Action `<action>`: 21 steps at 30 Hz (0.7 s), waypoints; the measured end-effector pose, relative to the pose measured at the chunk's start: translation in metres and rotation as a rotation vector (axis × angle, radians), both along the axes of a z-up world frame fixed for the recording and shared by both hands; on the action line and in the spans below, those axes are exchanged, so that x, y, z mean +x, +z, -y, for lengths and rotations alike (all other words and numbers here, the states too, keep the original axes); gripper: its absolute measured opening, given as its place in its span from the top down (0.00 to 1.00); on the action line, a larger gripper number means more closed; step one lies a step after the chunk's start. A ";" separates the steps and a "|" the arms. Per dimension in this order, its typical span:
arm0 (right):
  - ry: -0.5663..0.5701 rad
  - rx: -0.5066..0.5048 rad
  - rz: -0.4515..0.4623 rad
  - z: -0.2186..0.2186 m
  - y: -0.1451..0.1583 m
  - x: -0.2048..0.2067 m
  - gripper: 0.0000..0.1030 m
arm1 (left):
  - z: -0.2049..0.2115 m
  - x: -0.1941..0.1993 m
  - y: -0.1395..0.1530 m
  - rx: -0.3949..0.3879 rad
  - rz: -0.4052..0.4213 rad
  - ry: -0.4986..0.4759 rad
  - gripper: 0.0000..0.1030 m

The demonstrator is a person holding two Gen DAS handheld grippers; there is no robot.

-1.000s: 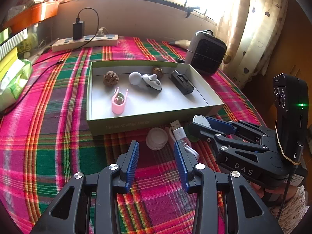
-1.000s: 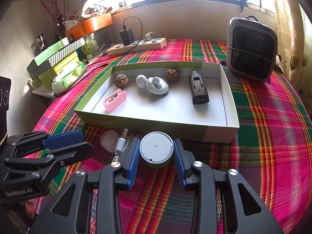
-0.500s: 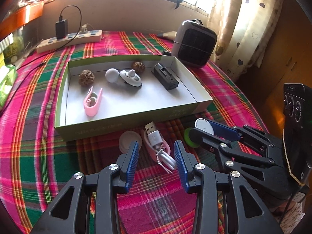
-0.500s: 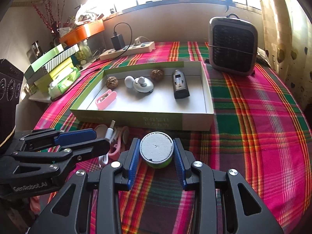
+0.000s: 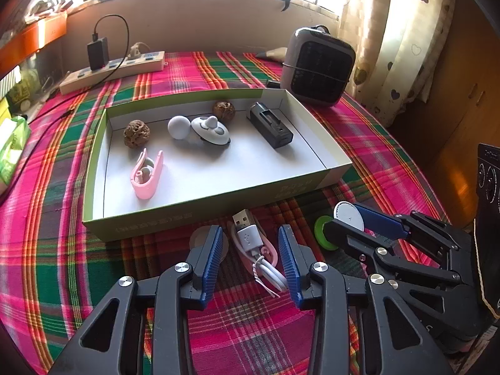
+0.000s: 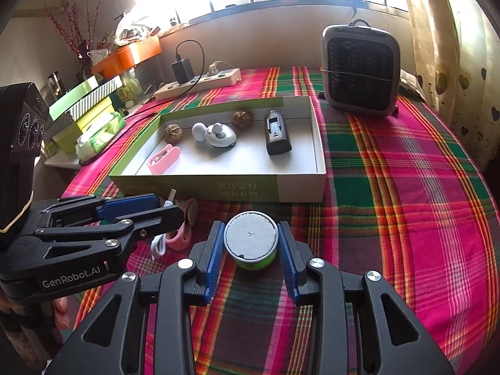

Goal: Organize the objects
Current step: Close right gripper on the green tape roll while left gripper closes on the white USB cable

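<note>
My right gripper (image 6: 250, 251) grips the tub (image 6: 251, 240); my left gripper (image 5: 251, 253), closing, should centre on the cable (image 5: 250, 239) before pinching

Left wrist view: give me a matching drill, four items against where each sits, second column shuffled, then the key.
Items:
1. USB cable
2. green tub
3. pink clip
4. power strip

Places:
A. inside the box, near its front left corner
B. between the left gripper fingers, in front of the box, not pressed
C. at the far edge of the table, by the wall
D. clamped in the right gripper

Pairs: 1-B, 2-D, 3-A, 4-C
</note>
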State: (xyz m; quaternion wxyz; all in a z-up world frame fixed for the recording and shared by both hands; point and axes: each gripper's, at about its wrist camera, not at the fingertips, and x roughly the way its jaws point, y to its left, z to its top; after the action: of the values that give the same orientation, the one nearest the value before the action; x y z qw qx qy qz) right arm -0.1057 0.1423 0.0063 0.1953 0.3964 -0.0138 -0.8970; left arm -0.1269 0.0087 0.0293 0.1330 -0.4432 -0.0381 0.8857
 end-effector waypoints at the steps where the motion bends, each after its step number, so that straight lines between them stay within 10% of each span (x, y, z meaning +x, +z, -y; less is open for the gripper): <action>1: 0.000 0.000 -0.001 0.000 0.000 0.000 0.66 | 0.000 0.000 0.000 -0.006 -0.003 0.003 0.71; 21: -0.004 -0.004 -0.005 -0.001 0.001 0.003 0.65 | 0.004 0.008 0.006 -0.013 -0.036 0.001 0.94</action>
State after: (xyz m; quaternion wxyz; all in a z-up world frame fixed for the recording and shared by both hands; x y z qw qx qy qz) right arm -0.1028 0.1429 0.0073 0.1944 0.3939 -0.0160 -0.8982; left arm -0.1184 0.0046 0.0357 0.1304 -0.4282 -0.0303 0.8937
